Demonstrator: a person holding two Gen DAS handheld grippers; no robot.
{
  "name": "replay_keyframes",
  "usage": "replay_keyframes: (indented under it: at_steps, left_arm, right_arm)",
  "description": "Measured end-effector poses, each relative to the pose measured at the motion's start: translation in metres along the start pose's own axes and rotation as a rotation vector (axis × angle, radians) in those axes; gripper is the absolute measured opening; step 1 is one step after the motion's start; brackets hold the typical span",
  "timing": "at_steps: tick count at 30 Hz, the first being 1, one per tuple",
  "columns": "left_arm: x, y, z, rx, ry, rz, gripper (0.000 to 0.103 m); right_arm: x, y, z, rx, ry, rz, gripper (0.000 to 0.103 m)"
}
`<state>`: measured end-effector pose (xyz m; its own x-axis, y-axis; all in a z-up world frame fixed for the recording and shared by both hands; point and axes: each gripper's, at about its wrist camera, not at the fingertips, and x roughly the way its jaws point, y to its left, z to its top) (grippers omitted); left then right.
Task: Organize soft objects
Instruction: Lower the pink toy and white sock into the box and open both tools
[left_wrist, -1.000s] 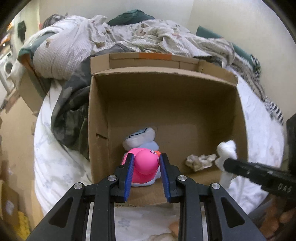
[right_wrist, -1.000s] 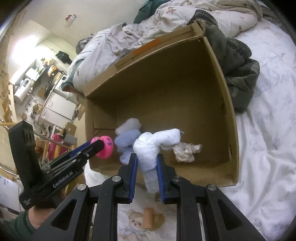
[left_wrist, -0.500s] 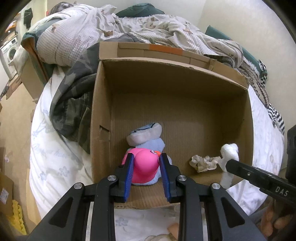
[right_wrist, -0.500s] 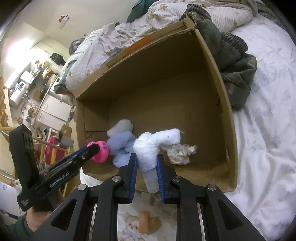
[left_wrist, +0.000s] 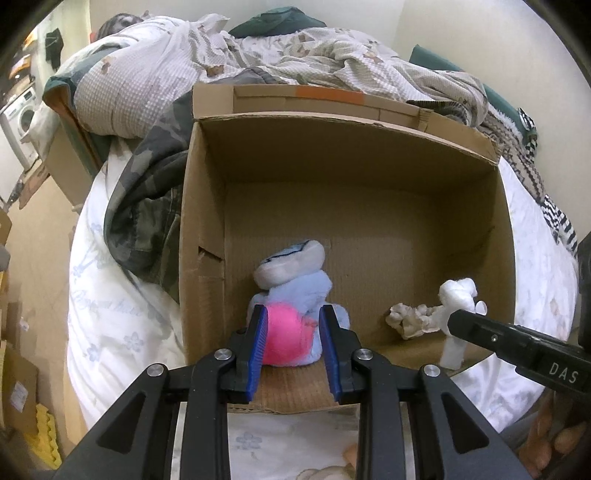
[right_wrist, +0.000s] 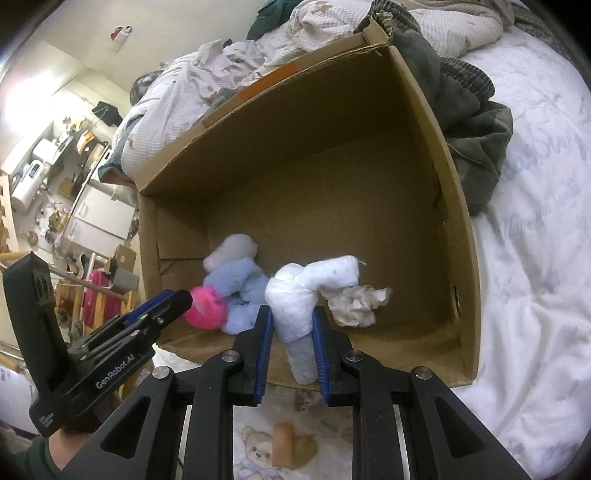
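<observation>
An open cardboard box (left_wrist: 332, 147) (right_wrist: 454, 229) stands on the bed. Inside lie a light blue plush (left_wrist: 295, 288) (right_wrist: 243, 280) and a crumpled cream cloth (left_wrist: 410, 317) (right_wrist: 356, 301). My left gripper (left_wrist: 293, 332) (right_wrist: 184, 299) is shut on a pink soft toy (left_wrist: 284, 332) (right_wrist: 205, 308), over the box's near left part, just in front of the blue plush. My right gripper (right_wrist: 291, 332) (left_wrist: 452, 317) is shut on a white rolled cloth (right_wrist: 306, 291) (left_wrist: 456, 295), over the box's near edge beside the cream cloth.
A rumpled checked quilt (left_wrist: 147, 74) and a camouflage garment (left_wrist: 147, 206) (right_wrist: 469, 122) lie behind and beside the box. A white floral sheet (left_wrist: 110, 314) (right_wrist: 535, 240) covers the bed. A teddy-print cloth (right_wrist: 273, 454) lies under the grippers. Room furniture (right_wrist: 55, 173) stands beyond the bed.
Both grippers have moved forward and down toward the box with their loads. The pink toy now sits lower, against the blue plush.
</observation>
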<state>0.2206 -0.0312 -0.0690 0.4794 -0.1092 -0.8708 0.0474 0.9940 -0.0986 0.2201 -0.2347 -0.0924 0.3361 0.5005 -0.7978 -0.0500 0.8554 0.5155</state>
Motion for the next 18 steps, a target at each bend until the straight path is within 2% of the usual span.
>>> replay_keyframes:
  at_steps: [1, 3, 5, 6, 8, 9, 18]
  left_arm:
    - [0.000, -0.001, 0.000, 0.002, 0.002, -0.003, 0.027]
    - [0.000, -0.001, 0.000, 0.004, 0.007, -0.005, 0.035]
    - [-0.001, -0.002, -0.001, 0.007, 0.004, -0.001, 0.055]
    - [-0.001, -0.003, -0.001, 0.009, 0.003, 0.004, 0.058]
    - [-0.003, -0.003, -0.001, 0.015, 0.000, 0.012, 0.062]
    - [-0.002, -0.003, -0.001, 0.018, 0.003, 0.016, 0.062]
    - [-0.001, -0.002, 0.000, 0.004, 0.016, 0.016, 0.063]
  right_arm:
    - [0.001, 0.000, 0.000, 0.000, 0.001, 0.002, 0.022]
    - [0.002, 0.001, 0.001, 0.000, 0.001, 0.006, 0.023]
    - [0.003, -0.001, 0.001, 0.007, 0.007, 0.003, 0.030]
    - [0.003, -0.002, 0.001, 0.013, 0.008, 0.005, 0.034]
    - [0.003, -0.003, 0.002, 0.023, 0.003, -0.005, 0.074]
    - [0.001, -0.004, 0.002, 0.032, -0.007, -0.018, 0.078]
    - [0.002, -0.010, 0.004, 0.046, -0.005, -0.017, 0.078]
